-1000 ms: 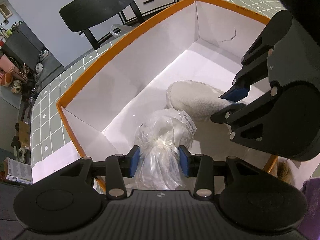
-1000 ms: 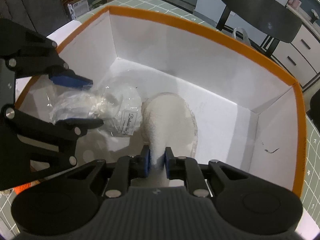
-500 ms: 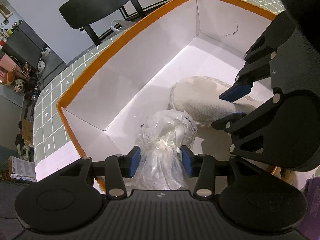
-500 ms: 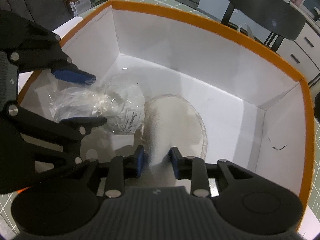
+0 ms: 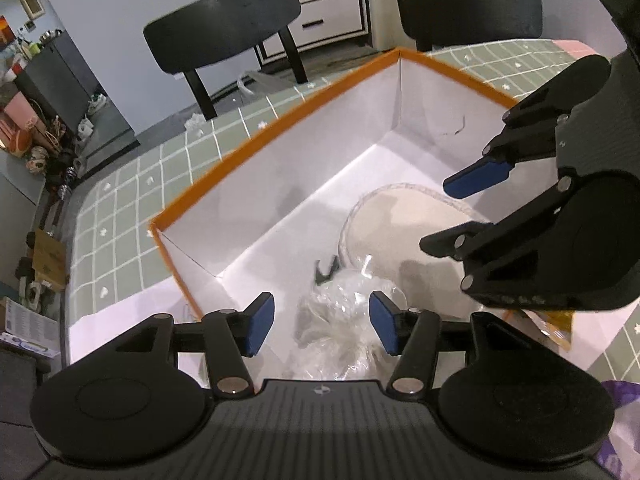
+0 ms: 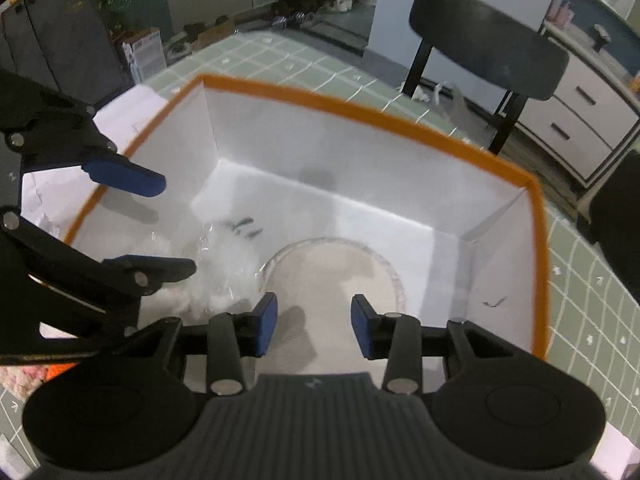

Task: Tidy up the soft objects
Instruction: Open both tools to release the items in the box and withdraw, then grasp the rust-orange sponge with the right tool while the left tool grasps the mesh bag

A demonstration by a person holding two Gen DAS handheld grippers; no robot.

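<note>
Green grid-patterned cloth covers the table, black chairs stand behind it, and all the action is inside the orange-rimmed box with its plain white card walls. Left hand-held gripper first: its jaws have just been opening, and now the blue pads stand clear on either side of the clear plastic bag, which lies crumpled on the box floor between them, touched by neither pad as far as the view shows. Over to the right hand-held gripper: its jaws have just been opening too, nothing pinched between them, and the pale fleecy slipper lies flat beneath, a rounded, nubbly shape, its edge touching the bag. So both soft things are down, side by side in the near part of the box, and the far floor is bare, which reads as deliberate packing from one end, leaving room for more. The bag is thin, glossy film, wrinkled, with something white and soft bunched inside; it should slump wherever it is dropped. A small dark clip-like piece lies just beyond it, too small to name for certain. My read: this drop-off is done.
</note>
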